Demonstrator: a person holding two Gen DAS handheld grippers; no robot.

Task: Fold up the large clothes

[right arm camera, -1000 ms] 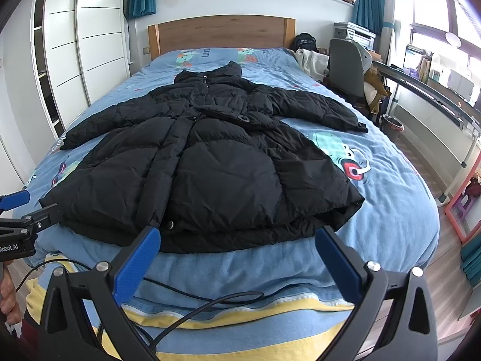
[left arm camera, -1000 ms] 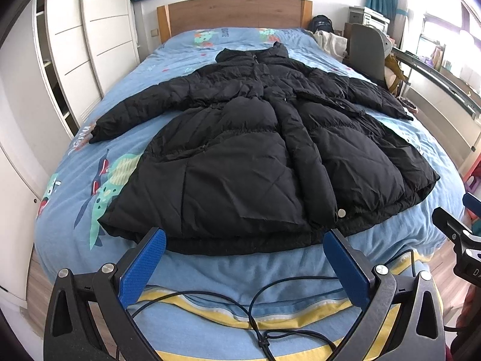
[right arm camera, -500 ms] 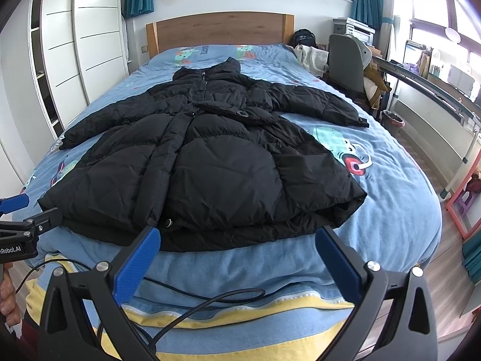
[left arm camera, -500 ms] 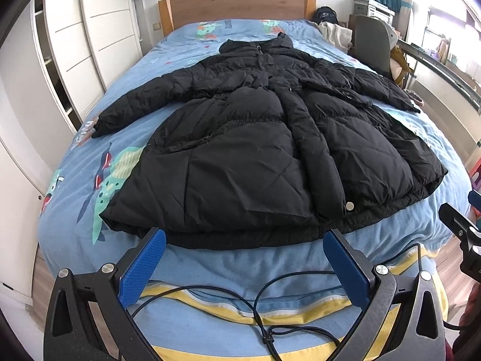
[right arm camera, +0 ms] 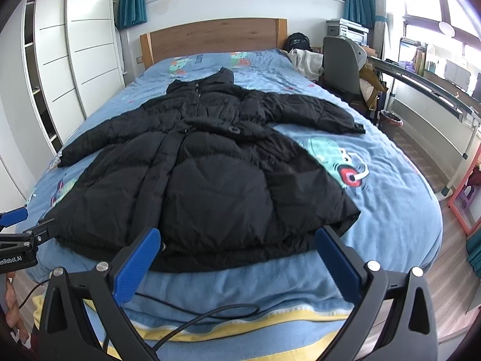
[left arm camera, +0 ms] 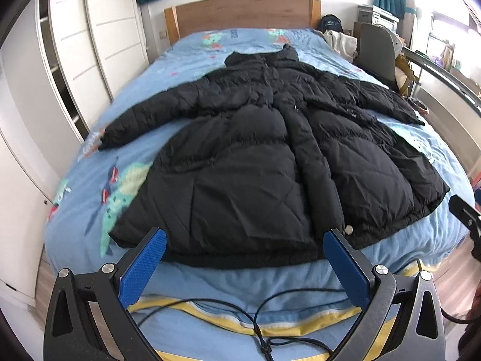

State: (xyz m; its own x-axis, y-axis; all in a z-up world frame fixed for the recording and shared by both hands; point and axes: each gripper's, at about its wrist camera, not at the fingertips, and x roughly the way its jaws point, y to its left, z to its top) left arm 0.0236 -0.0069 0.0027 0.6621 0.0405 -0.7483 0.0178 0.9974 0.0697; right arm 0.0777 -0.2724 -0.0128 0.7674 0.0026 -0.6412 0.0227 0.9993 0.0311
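left gripper (left arm camera: 245,237) spread wide, jacket (left arm camera: 270,165) hem just beyond

One black coat (left arm camera: 255,162), one bed (left arm camera: 210,282), two grippers (left arm camera: 245,240) (right arm camera: 237,237), one grey chair (right arm camera: 341,66), one wooden headboard (right arm camera: 210,42), one bin (right arm camera: 389,124).

The black coat (left arm camera: 264,162) covers much of the bed's (right arm camera: 390,210) cartoon print. In the left wrist view its edges blur, and the right gripper (left arm camera: 469,219) is cut off at the picture's right edge.
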